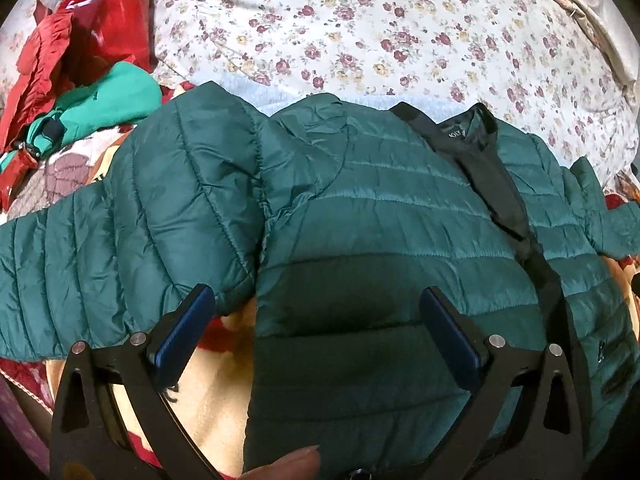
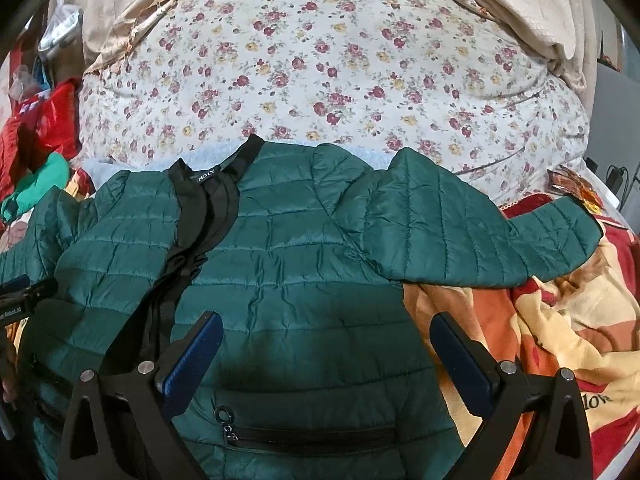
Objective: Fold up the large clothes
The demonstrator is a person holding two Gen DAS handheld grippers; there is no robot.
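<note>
A dark green quilted puffer jacket (image 1: 380, 220) lies front-up on the bed, with a black zipper placket and collar (image 1: 472, 148). Its left sleeve (image 1: 100, 248) stretches out to the left. My left gripper (image 1: 316, 304) is open and empty, hovering over the jacket's left body edge. In the right wrist view the jacket (image 2: 288, 264) fills the middle, its right sleeve (image 2: 460, 232) spread to the right. My right gripper (image 2: 326, 334) is open and empty above the jacket's right lower front, near a zipped pocket (image 2: 312, 434). The left gripper's tip (image 2: 24, 292) shows at the left edge.
A floral quilt (image 1: 380, 32) is bundled behind the jacket. A patterned fleece blanket (image 2: 540, 340) covers the bed under it. Red and light-green clothes (image 1: 80, 80) are piled at the far left. A beige cloth (image 2: 540, 8) lies at the back right.
</note>
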